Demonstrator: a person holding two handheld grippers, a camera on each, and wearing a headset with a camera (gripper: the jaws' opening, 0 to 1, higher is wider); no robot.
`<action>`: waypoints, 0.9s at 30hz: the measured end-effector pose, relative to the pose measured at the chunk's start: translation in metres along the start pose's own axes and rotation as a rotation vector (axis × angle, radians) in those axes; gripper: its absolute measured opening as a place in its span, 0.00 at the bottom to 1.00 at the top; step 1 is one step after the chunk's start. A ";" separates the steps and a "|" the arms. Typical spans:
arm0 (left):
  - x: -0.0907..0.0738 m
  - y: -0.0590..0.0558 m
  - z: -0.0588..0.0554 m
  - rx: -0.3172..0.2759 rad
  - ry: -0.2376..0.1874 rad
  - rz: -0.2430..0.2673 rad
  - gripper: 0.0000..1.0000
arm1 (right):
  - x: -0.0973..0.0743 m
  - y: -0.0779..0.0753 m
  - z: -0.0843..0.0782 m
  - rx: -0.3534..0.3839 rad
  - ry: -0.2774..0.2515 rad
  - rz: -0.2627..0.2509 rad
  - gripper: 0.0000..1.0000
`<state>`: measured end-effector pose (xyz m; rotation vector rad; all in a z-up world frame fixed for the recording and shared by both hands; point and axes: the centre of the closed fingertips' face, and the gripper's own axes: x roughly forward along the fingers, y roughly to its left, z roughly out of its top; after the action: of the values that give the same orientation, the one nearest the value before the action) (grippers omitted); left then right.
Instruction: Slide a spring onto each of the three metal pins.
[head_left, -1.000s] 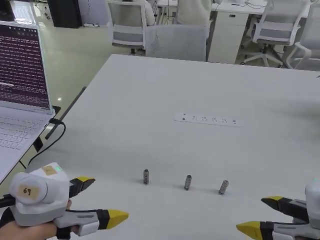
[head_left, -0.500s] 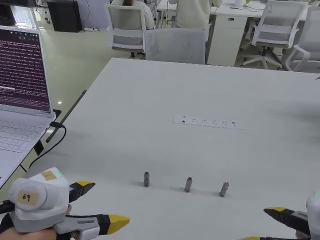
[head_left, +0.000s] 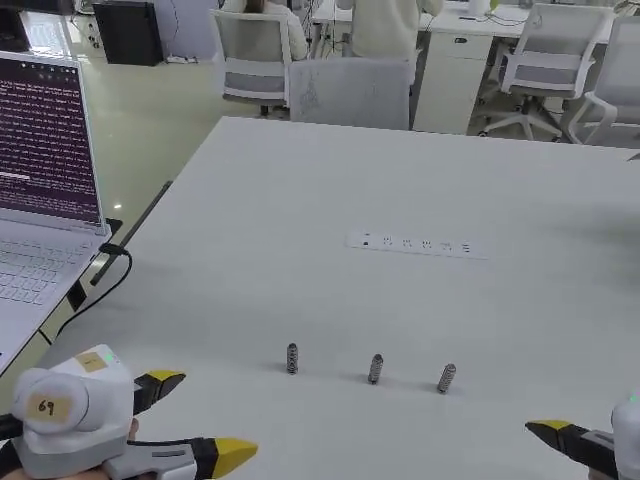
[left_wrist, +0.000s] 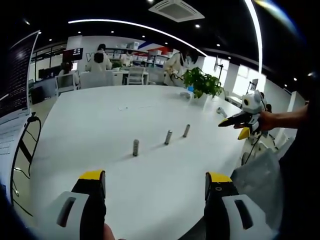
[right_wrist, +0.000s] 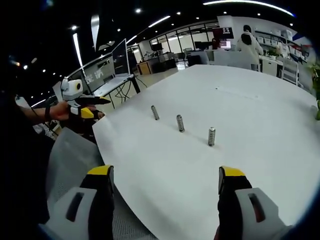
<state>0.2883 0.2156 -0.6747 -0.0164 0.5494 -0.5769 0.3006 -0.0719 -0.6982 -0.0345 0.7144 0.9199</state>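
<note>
White table (head_left: 420, 170) spreads across the head view, open laptop (head_left: 45, 190) at the left edge. Left gripper (head_left: 212, 415) sits bottom left, jaws wide apart, nothing in them. Right gripper (right_wrist: 165, 173) at bottom right is likewise spread and empty. Power strip (head_left: 417, 243) mid-frame. Lower centre, three pins (head_left: 376, 368) in a row, each seemingly wearing a spring.

White bench (head_left: 420, 170), grey metal springs (head_left: 375, 368), black fingers (head_left: 232, 453) with yellow tips, dark laptop screen (head_left: 45, 140) with pale purple text lines

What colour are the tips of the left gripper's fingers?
Yellow, over black; the fingers show it best in the left gripper view.
</note>
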 end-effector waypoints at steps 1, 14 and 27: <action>0.000 0.000 0.000 0.000 -0.001 0.000 0.79 | 0.000 0.000 0.000 0.000 -0.001 -0.002 0.85; 0.000 -0.001 0.002 0.001 -0.001 0.003 0.78 | -0.001 -0.001 0.000 0.005 0.001 -0.003 0.86; 0.000 0.001 0.003 0.002 -0.003 0.003 0.78 | -0.003 -0.003 0.003 0.008 -0.007 -0.005 0.87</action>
<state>0.2905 0.2165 -0.6720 -0.0142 0.5459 -0.5748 0.3032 -0.0748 -0.6953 -0.0261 0.7107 0.9125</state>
